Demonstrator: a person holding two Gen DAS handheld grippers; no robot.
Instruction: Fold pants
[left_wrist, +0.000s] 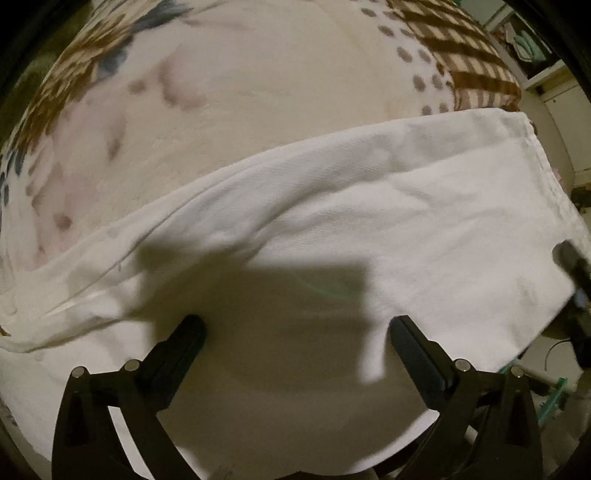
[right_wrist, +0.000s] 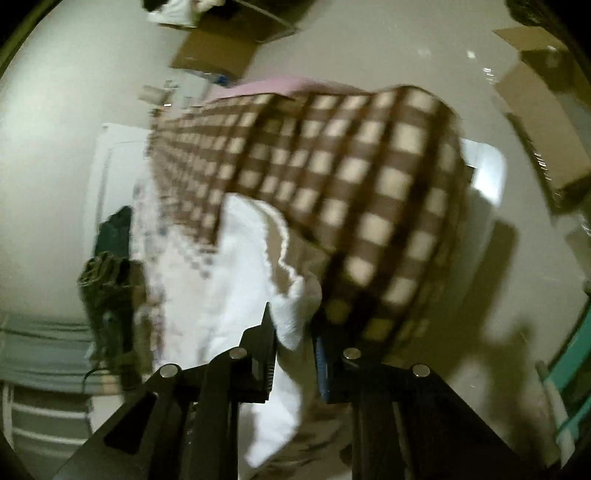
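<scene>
White pants (left_wrist: 369, 229) lie spread across centre & lower part of left wrist view, on a cream blanket (left_wrist: 258, 92) w/ brown check border at upper right. Left gripper (left_wrist: 297, 328) hovers over the cloth, fingers wide apart, nothing between. Right gripper (right_wrist: 291, 332), bottom centre of its view, is clamped on a white pants edge. Behind: checked blanket hanging down, pale floor (right_wrist: 55, 166), cardboard boxes (right_wrist: 229, 44) at top.

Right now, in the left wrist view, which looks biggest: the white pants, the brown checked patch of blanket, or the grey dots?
1. White pants, filling the lower half.
2. Brown checked patch.
3. Grey dots, each tiny.
Nearness inflates the pants.
</scene>
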